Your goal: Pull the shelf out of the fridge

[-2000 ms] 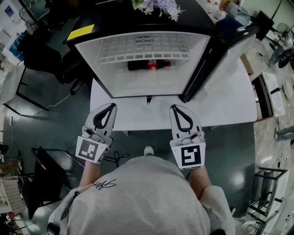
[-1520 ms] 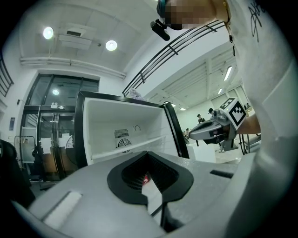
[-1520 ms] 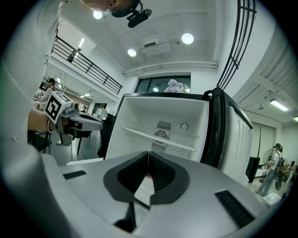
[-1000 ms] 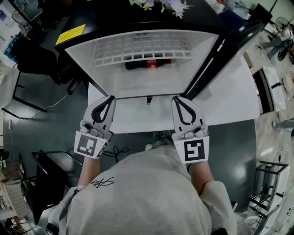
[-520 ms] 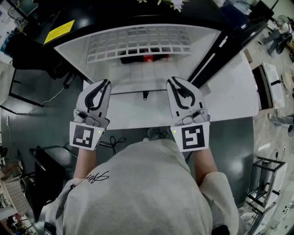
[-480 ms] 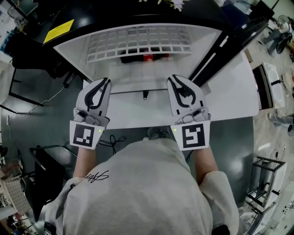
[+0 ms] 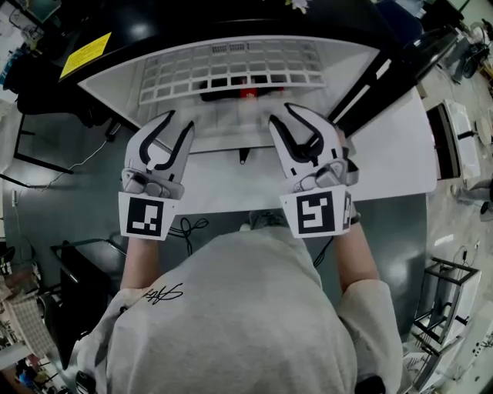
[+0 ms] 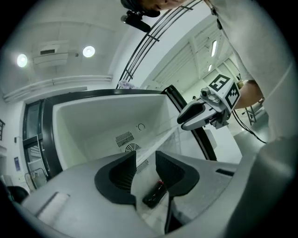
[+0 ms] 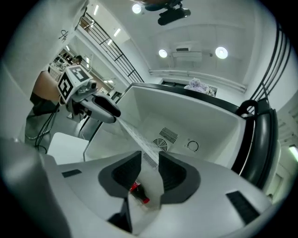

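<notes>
Now the shelf (image 7: pixel 231 73) spans the fridge (image 7: pixel 115 91) crosswise, while left hand-held gripper (image 7: pixel 180 123) and right hand-held gripper (image 7: pixel 290 115) have just opened, empty.

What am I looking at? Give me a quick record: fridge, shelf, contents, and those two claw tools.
Fridge: open, on white table
Shelf: white wire grid, inside fridge
Bottle: dark, red label, lying under shelf
Left gripper: jaws just opened, holding nothing, short of shelf
Right gripper: likewise just opened, holding nothing

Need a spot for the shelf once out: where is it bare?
The white table is bare right of the open fridge door and along its front edge. Crowded: inside the fridge, a bottle lies under the shelf.
</notes>
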A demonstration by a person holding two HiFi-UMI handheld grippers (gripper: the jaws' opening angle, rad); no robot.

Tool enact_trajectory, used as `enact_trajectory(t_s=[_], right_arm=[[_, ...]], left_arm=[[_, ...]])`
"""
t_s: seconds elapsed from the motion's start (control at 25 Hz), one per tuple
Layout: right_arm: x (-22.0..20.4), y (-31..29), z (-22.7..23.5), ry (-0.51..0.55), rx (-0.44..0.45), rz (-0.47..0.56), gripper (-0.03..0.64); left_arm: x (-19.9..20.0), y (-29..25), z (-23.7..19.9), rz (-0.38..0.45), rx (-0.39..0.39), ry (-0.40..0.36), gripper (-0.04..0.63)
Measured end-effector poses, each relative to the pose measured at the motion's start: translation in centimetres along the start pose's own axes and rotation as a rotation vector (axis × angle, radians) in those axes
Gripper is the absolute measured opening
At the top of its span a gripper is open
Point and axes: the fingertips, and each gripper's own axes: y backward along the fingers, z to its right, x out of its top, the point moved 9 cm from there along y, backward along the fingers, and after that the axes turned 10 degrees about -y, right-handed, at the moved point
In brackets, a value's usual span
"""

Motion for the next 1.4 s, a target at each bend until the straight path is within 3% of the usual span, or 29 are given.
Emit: enact_trajectory(t_s=[0.28,0.68,1.4], right_arm=[[0.0,-1.9,-0.2,0.172,0.008,-0.043,0.149],[-0.6,-4.8,-0.1,0.425,-0.044,-0.137,0.198],[-1.9,-9.1,0.7,0.615,-0.045,-0.262,0.221]], left_arm=[[0.1,-2.0,0.2,-0.033,0.022,-0.216,0.146],[-0.7,-4.6,0.6,-0.124,0.038,-0.442,0.175],[-1.9,-8.7,0.5,-0.271,0.002,-0.595,0.216]])
